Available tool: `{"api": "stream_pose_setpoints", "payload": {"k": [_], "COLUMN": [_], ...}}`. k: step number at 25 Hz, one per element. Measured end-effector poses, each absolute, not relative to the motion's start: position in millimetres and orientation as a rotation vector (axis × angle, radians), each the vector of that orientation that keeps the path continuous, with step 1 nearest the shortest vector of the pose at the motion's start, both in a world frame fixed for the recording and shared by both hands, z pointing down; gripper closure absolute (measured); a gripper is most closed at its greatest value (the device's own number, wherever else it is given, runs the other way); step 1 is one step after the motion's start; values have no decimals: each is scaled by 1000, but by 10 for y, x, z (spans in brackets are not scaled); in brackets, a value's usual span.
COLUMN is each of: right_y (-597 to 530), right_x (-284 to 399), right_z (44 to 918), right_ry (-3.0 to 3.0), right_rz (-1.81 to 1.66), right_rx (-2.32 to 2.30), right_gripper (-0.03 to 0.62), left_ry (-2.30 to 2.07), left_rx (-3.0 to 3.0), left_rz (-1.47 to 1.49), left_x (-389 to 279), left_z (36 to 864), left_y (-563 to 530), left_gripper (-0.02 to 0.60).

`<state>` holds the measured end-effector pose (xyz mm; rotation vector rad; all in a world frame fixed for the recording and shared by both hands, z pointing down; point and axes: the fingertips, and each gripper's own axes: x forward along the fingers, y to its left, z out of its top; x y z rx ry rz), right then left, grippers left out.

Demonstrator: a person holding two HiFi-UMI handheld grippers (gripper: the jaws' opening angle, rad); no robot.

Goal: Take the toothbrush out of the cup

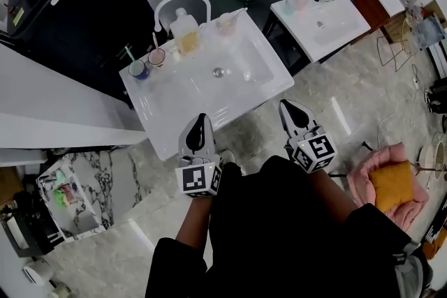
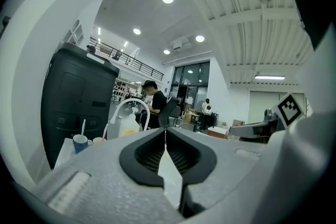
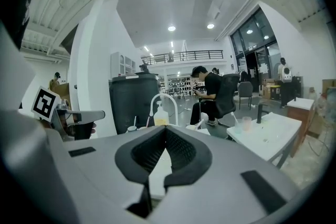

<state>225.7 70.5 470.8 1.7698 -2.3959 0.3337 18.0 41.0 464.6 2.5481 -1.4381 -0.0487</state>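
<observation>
On the back left corner of the white sink stand a blue cup with a green toothbrush and a pink cup with a pink toothbrush. A third, clear cup holds a toothbrush further right. My left gripper hangs over the sink's front edge, jaws shut and empty. My right gripper is off the sink's front right corner, also shut and empty. In the left gripper view the blue cup shows far left beyond the closed left gripper. The right gripper shows closed too.
A soap bottle and a white arched faucet stand at the sink's back. A second sink with a black faucet stands to the right. A black cabinet is at left, a pink cushioned seat at right. A person sits behind.
</observation>
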Motion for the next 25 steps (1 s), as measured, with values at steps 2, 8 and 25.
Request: {"api": "stream_pose_setpoints", "payload": {"k": [2, 8, 25], "right_y": [683, 453, -1131], "right_x": [2235, 2212, 2729], "right_z": [4695, 4706, 5123], "right_ry": [-2386, -2391, -2462], "right_rz": [316, 319, 452], "right_rx": [1764, 1763, 1665], "right_gripper": [597, 595, 594], "left_ry": [-1465, -1538, -1681], "left_rx": [2540, 2485, 2334], "left_rz": [-66, -107, 3], "left_x": [116, -83, 266], "left_z": [4644, 4668, 4782], "left_y": [393, 294, -790], "left_gripper": [561, 561, 561]}}
